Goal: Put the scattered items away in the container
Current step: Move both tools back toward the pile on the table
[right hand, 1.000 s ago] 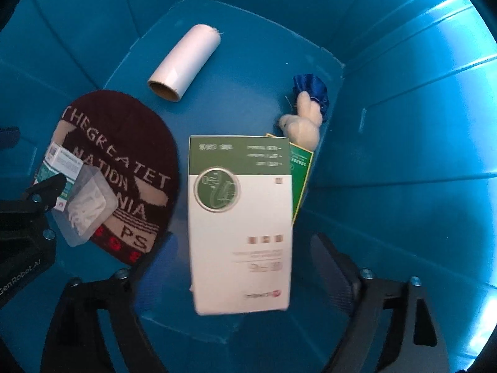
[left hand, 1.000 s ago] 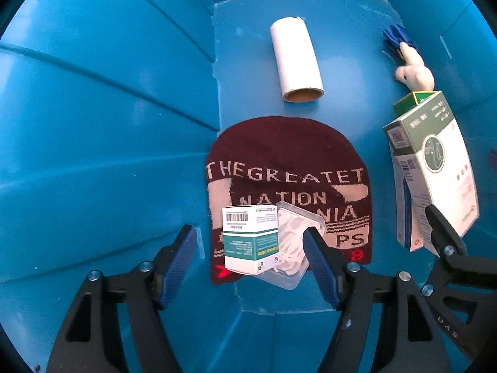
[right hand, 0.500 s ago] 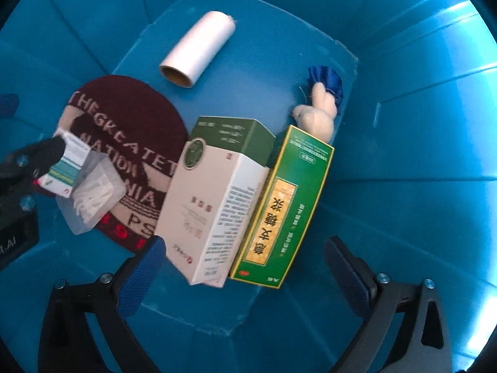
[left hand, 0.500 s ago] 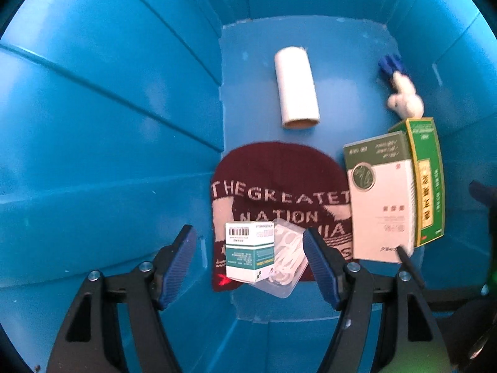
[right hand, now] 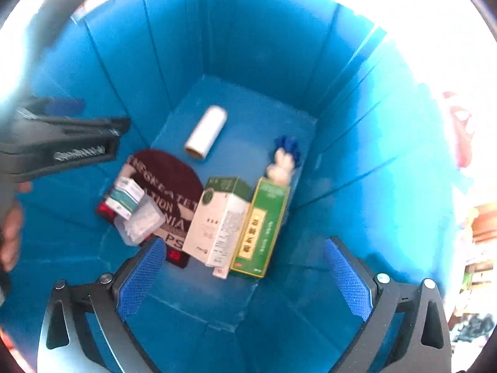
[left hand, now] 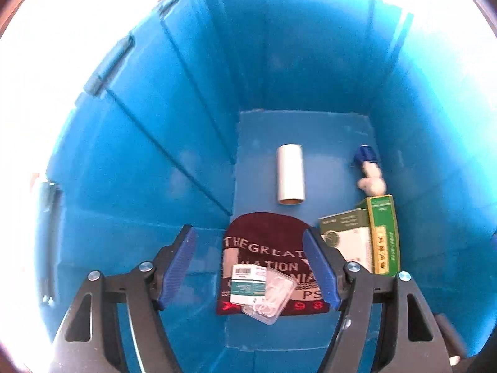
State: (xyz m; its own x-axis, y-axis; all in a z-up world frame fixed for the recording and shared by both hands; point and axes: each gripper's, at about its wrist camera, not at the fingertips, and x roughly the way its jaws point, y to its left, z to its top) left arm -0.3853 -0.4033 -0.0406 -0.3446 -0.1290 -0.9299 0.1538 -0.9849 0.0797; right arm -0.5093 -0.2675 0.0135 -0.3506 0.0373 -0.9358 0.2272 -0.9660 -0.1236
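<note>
both tongs hang over the deep blue container [left hand: 174, 143], pointing down into it, and neither one has anything in its grip. the left tongs [left hand: 253, 267] stand partly open, blue pads apart with only air between them. the right tongs [right hand: 245, 272] are spread as wide as they go, nothing touching the pads.

everything lies on the container's floor. a dark red knit hat [left hand: 264, 233] with pale lettering lies flat near the middle. on its lower edge rest a small white and teal box [left hand: 247, 283] and a clear plastic case [left hand: 271, 297], touching each other. beyond the hat, apart from it, lies a white roll [left hand: 290, 174] with a cardboard core. to the right, a white and green carton [right hand: 217, 220] leans against a green and yellow carton [right hand: 261, 227], side by side. just past them, by the wall, sits a small white plush toy [right hand: 281, 164] with a blue part.

in the right wrist view the left tongs' black body [right hand: 62, 143] shows at the left edge, with part of a hand [right hand: 11, 227] below it.
</note>
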